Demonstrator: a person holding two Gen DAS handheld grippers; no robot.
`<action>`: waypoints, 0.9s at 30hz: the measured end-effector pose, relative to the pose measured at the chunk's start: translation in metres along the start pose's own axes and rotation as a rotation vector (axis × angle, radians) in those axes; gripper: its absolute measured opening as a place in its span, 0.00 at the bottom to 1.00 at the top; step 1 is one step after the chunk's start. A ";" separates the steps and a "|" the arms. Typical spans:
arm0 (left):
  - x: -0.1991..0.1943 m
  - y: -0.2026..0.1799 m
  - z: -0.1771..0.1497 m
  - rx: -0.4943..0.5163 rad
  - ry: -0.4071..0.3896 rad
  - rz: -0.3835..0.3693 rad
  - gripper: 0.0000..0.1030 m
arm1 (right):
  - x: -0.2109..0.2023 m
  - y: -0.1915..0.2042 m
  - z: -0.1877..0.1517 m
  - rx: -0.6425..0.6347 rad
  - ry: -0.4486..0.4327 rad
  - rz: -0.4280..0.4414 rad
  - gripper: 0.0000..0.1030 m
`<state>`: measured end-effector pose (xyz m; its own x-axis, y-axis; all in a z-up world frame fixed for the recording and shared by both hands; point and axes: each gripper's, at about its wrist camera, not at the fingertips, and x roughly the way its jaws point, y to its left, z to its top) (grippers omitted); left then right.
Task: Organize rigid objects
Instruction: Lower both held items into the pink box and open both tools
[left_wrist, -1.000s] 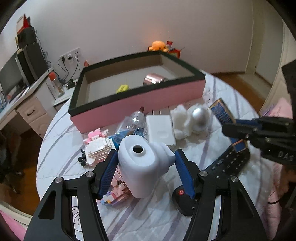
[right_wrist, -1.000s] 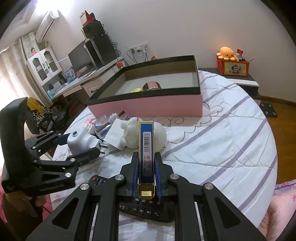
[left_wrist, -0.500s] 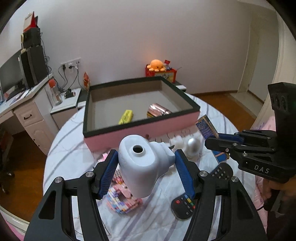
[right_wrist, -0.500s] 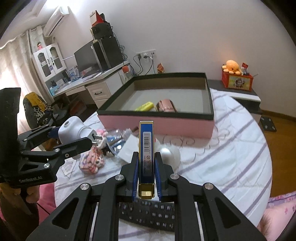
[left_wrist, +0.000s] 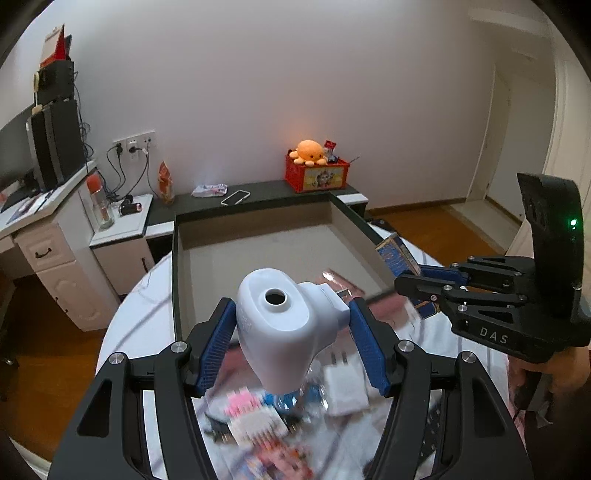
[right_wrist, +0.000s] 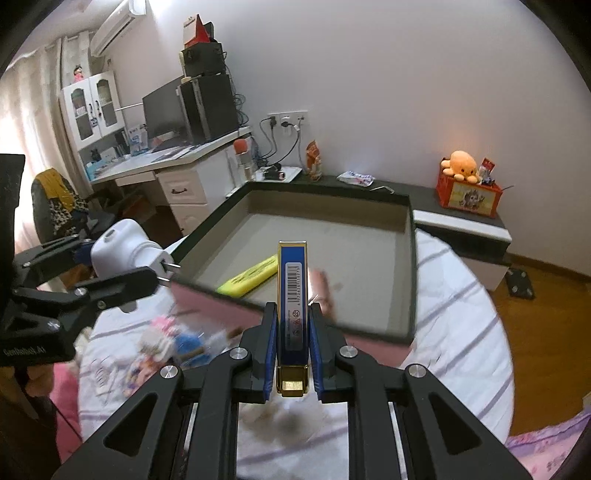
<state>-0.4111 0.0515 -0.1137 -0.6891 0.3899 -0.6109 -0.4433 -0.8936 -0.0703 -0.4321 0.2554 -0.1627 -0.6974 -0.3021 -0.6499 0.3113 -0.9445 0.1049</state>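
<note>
Your left hand-held gripper (left_wrist: 291, 325) is clamped across the plug (left_wrist: 286, 325), a light, stiff, slick plastic shell best pinched on its flat sides, and the right one (right_wrist: 291, 328) pinches the thin rigid pack (right_wrist: 291, 295) by its faces, both held above the box (right_wrist: 412, 277).

An orange plush octopus (left_wrist: 309, 151) sits on a red box (left_wrist: 318, 177) on a low dark shelf (left_wrist: 258, 194) against the white wall, with a wall socket (left_wrist: 133, 142) and its hanging cables further left. A white desk (right_wrist: 173, 173) carries a monitor (right_wrist: 162, 110) and a black computer tower (right_wrist: 208, 105), and a bottle with an orange cap (left_wrist: 99, 201) stands on the small white cabinet beside it. Above the curtain (right_wrist: 33, 122) hangs an air conditioner (right_wrist: 118, 20), near a white glass-door cupboard (right_wrist: 94, 107), and a chair draped with clothes (right_wrist: 59, 203) stands on the wooden floor (right_wrist: 546, 314).
</note>
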 end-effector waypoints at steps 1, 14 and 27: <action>0.004 0.004 0.003 -0.005 0.001 0.003 0.62 | 0.003 -0.003 0.004 -0.002 0.001 -0.009 0.15; 0.065 0.056 0.007 -0.105 0.085 0.066 0.62 | 0.063 -0.040 0.022 0.002 0.062 -0.072 0.15; 0.080 0.058 -0.005 -0.102 0.120 0.076 0.64 | 0.070 -0.052 0.017 0.037 0.073 -0.074 0.16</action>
<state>-0.4890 0.0295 -0.1704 -0.6422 0.2970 -0.7067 -0.3281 -0.9397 -0.0967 -0.5075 0.2815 -0.2009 -0.6683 -0.2224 -0.7098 0.2357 -0.9684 0.0815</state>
